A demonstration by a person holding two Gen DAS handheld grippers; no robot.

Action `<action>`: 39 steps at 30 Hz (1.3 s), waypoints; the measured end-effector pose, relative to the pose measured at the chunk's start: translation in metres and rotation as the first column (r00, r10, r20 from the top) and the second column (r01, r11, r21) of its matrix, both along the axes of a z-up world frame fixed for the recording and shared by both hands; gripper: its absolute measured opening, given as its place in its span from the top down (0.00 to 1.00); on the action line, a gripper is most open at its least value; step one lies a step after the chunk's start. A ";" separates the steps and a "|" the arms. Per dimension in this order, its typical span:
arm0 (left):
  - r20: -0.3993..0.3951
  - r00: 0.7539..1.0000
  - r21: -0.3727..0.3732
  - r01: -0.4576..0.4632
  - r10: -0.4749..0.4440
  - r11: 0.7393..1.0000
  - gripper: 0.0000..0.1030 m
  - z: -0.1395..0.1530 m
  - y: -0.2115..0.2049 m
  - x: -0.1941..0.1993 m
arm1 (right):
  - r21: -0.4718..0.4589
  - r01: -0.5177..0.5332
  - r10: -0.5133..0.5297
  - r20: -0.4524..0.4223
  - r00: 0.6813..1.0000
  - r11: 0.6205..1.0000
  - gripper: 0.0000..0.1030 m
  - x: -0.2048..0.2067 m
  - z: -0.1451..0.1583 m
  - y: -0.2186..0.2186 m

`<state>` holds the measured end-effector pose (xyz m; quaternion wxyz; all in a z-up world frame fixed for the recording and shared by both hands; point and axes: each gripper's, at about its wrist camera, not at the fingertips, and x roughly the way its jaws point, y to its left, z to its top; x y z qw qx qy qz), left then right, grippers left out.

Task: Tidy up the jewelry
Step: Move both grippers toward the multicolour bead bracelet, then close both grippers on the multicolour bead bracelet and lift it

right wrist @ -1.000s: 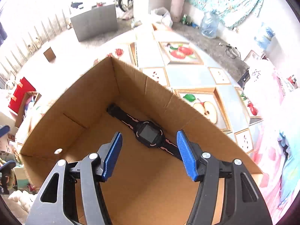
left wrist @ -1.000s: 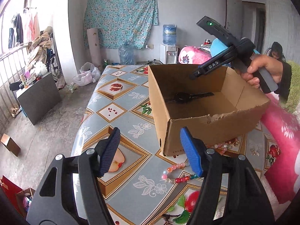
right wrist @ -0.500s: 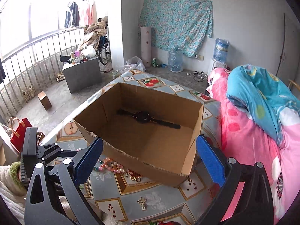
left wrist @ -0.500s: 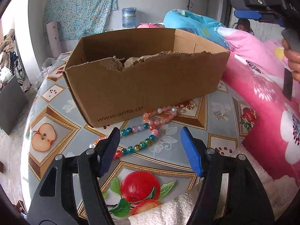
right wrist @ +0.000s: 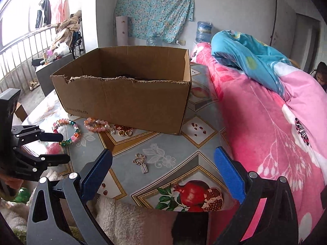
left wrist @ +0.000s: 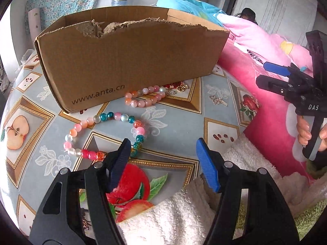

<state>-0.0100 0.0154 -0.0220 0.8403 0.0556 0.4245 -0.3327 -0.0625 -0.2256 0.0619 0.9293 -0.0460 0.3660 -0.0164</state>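
Left wrist view: the multicoloured bead bracelet [left wrist: 104, 134] lies as a loop at centre left of the frame, on the fruit-print tablecloth [left wrist: 179, 128] below the cardboard box [left wrist: 130, 61]. The likely trouble is a glancing pinch: round beads can roll out from between flat pads, or the loop can drag and snag the pink bead bracelet [left wrist: 145, 97] just above it, which lies against the box's foot. The left gripper [left wrist: 163, 159] stands wide open, holding nothing; its left pad sits right at the loop's lower edge, but contact cannot be told.

Right wrist view: a small silver charm [right wrist: 141, 163] lies at centre frame, apart from the gold rings [right wrist: 124, 132] near the box. It is thin and flat, so in my judgement the pads may slide over it or push it toward the table edge at the lower frame. The right gripper [right wrist: 163, 175] gapes wide, empty, touching nothing.
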 end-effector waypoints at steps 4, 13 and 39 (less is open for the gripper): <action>-0.043 0.999 0.005 -0.008 0.008 1.000 0.40 -0.003 0.010 -0.009 | 0.028 -0.025 0.021 0.145 0.989 0.999 0.06 -0.011 0.012 0.008; 0.021 0.976 -0.081 -0.212 0.215 0.974 0.40 0.019 0.054 -0.004 | 0.168 -0.217 0.184 0.192 0.964 0.962 0.06 0.006 0.011 0.048; -0.057 0.964 0.003 -0.260 0.260 0.965 0.83 -0.005 0.058 0.045 | 0.341 -0.248 0.336 -0.228 0.914 0.907 0.93 0.080 -0.076 0.120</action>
